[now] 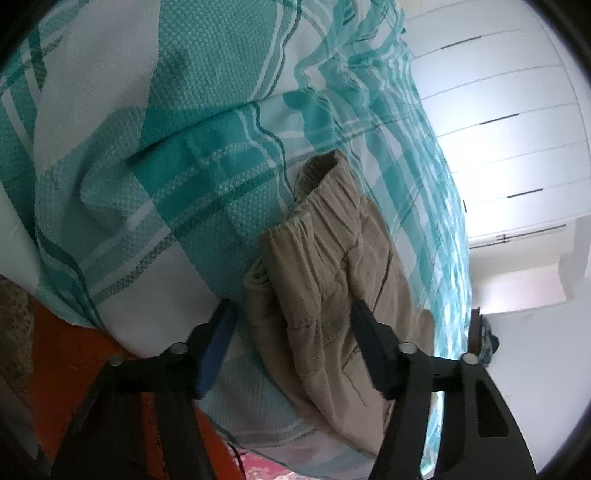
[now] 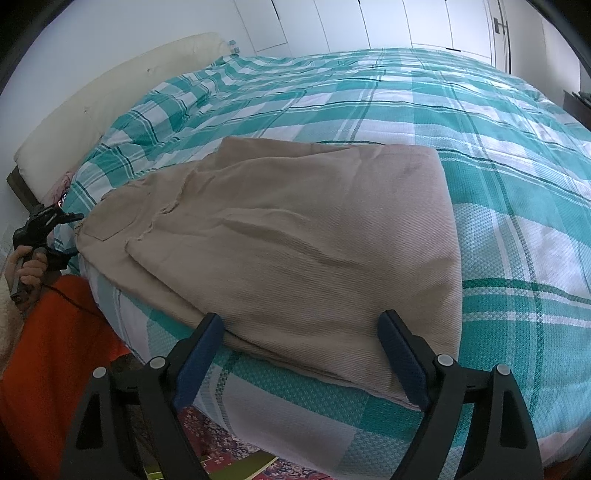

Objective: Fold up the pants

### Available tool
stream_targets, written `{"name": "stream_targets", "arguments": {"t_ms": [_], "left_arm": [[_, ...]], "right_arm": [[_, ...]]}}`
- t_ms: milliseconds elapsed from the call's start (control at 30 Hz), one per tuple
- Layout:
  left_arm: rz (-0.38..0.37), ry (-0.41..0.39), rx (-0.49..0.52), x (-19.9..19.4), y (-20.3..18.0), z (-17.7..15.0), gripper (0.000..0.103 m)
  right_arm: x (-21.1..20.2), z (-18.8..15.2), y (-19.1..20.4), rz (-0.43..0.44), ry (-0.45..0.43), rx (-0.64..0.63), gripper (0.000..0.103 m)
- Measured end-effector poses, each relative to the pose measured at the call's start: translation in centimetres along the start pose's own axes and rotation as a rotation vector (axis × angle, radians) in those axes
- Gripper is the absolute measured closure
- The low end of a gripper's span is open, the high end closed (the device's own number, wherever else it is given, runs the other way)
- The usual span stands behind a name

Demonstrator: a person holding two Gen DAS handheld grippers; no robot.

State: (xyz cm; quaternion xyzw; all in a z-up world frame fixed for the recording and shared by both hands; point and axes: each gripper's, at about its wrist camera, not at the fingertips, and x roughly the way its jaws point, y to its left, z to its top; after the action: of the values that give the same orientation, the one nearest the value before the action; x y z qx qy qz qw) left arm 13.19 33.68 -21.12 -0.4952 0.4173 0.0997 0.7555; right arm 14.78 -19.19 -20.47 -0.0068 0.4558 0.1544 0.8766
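Observation:
Beige pants (image 2: 295, 236) lie folded over on the teal plaid bedspread (image 2: 480, 122), near the bed's front edge. In the left wrist view the pants' elastic waistband end (image 1: 325, 258) lies between my fingers. My left gripper (image 1: 291, 314) is open, its fingers either side of the waistband end. My right gripper (image 2: 301, 321) is open, its fingers straddling the folded leg end at the bed edge. The left gripper also shows in the right wrist view (image 2: 70, 232), at the pants' far left end.
A cream headboard (image 2: 110, 92) runs along the left. White wardrobe doors (image 2: 406, 22) stand behind the bed. An orange garment (image 2: 48, 350) and a patterned rug (image 2: 229, 443) are below the bed edge.

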Motion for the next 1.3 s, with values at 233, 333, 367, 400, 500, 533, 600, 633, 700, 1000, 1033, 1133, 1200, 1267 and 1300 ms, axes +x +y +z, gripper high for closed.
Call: {"name": "stream_targets", "arguments": {"t_ms": [233,333,367,400,500,533,600,633,700,1000,1033,1133,1200,1267,1300], "left_arm": [[0.016,-0.02,0.026,-0.5,-0.1,-0.6,0.073],[0.01,-0.024,0.0,-0.4,-0.1,-0.6,0.08],[0.008,-0.024,-0.001,-0.4,0.1,-0.7,0.081],[0.009,-0.025,0.002,-0.4,0.1,-0.7,0.082],[0.014,-0.028,0.006,-0.8,0.1,-0.8,0.083],[0.014,-0.03,0.004,-0.9,0.1,-0.9,0.083],[0.013,-0.034,-0.001,-1.2,-0.1,-0.9,0.084],[0.012,-0.035,-0.002,-1.4,-0.3,-0.9,0.084],[-0.02,-0.041,-0.004,-1.9,-0.7,-0.9,0.086],[-0.109,-0.083,0.199,-6.1,-9.9,-2.7,0.087],[-0.117,-0.085,0.261,-6.7,-12.2,-3.5,0.087],[-0.137,-0.073,0.381,-7.3,-17.0,-5.5,0.087],[-0.156,-0.052,0.468,-7.0,-20.5,-7.3,0.087],[-0.181,-0.017,0.558,-6.1,-24.1,-9.8,0.087],[-0.193,0.003,0.589,-5.4,-25.4,-10.9,0.087]], "right_arm": [[0.0,-0.1,0.1,-0.001,0.0,-0.003,0.016],[-0.1,-0.1,0.0,-0.003,0.0,-0.006,0.016],[-0.1,-0.1,0.0,-0.001,0.0,-0.006,0.016],[0.0,-0.1,0.1,-0.002,0.0,-0.005,0.016],[0.0,-0.1,0.1,-0.004,0.0,-0.008,0.016],[-0.1,-0.1,0.1,-0.004,-0.001,-0.008,0.016],[-0.1,-0.1,0.1,-0.003,-0.001,-0.006,0.016],[-0.1,-0.1,0.1,-0.003,-0.001,-0.006,0.016],[-0.1,-0.1,0.1,-0.003,-0.001,-0.006,0.016],[-0.5,0.2,-0.1,0.024,-0.013,0.017,0.016],[-0.6,0.3,-0.2,0.031,-0.016,0.025,0.016],[-1.3,0.6,-0.6,0.063,-0.03,0.069,0.016],[-2.0,0.8,-1.0,0.097,-0.042,0.11,0.016],[-3.1,0.9,-1.7,0.149,-0.072,0.16,0.016],[-3.6,1.0,-2.0,0.164,-0.09,0.175,0.016]]}}
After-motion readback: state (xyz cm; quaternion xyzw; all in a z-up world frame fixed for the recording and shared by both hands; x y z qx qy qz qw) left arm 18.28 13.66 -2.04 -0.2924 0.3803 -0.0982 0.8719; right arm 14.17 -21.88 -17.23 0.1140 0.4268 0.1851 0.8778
